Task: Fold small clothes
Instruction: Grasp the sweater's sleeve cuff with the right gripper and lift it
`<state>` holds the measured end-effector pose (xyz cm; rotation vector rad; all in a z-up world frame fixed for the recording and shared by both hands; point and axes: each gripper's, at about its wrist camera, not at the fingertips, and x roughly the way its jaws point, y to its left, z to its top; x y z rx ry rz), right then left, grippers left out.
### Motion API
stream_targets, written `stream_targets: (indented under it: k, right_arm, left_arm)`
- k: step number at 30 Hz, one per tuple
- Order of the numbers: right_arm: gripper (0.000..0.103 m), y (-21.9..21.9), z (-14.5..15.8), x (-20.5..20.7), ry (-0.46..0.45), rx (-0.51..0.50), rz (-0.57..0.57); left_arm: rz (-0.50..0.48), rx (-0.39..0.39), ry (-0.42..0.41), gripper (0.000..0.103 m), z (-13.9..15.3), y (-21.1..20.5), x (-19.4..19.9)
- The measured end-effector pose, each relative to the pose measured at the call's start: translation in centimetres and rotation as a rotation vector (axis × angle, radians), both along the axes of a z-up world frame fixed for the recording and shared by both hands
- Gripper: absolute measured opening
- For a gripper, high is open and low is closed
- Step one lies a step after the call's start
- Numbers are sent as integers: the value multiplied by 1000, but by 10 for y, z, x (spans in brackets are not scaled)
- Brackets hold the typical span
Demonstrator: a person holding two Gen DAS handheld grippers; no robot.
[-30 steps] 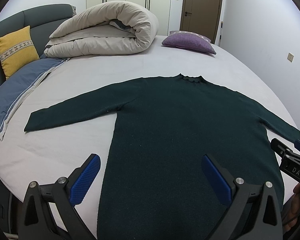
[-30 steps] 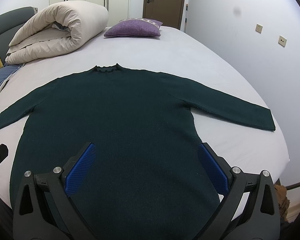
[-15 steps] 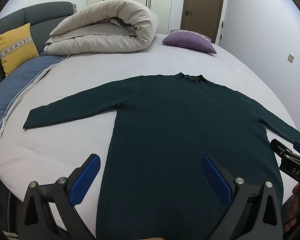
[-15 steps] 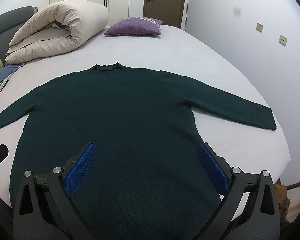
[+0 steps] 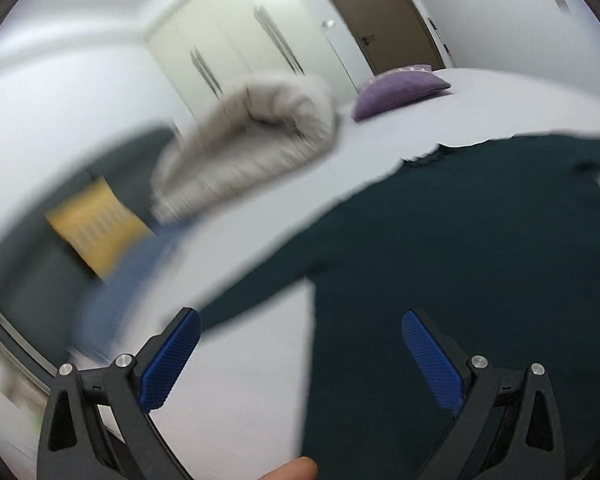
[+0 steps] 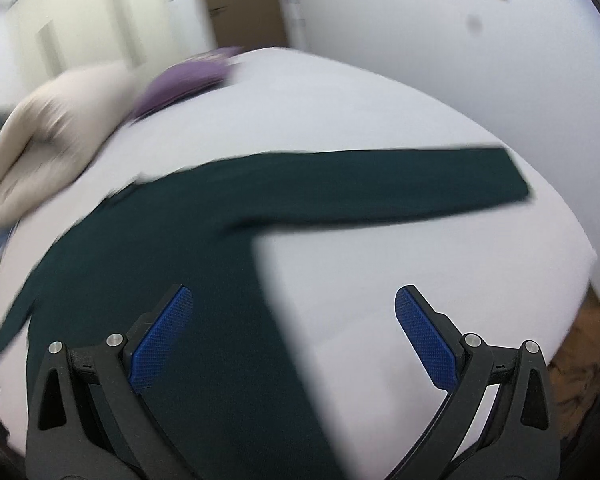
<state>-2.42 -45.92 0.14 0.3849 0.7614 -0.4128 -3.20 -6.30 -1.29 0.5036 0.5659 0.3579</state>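
The dark green long-sleeved knit sweater [image 5: 440, 264] lies spread flat on the white bed [image 6: 380, 112], sleeves out toward nine and three o'clock, ready for folding. Left tool [image 5: 300, 364] and right tool [image 6: 294, 340] gape wide, holding nothing, each aimed toward a sleeve.

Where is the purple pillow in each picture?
Left wrist view: the purple fabric pillow lies upper right of centre, on the white bed.
Right wrist view: it is blurred, upper left.
Shared landmark: the rolled beige duvet to its left in both views.
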Motion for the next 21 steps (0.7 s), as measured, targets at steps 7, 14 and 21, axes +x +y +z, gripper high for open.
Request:
stream_targets:
  k: [7, 14, 21]
  right_arm:
    - [103, -171, -34, -29, -84, 258, -300]
    - [102, -237, -52, -28, -186, 383, -358]
    - [71, -254, -50, 1, -194, 356, -289]
  left_arm:
    - [-5, 227, -148, 103, 9, -18, 3]
    - [-87, 214, -86, 103, 11, -39, 15]
    - [-152, 95, 28, 103, -2, -48, 45]
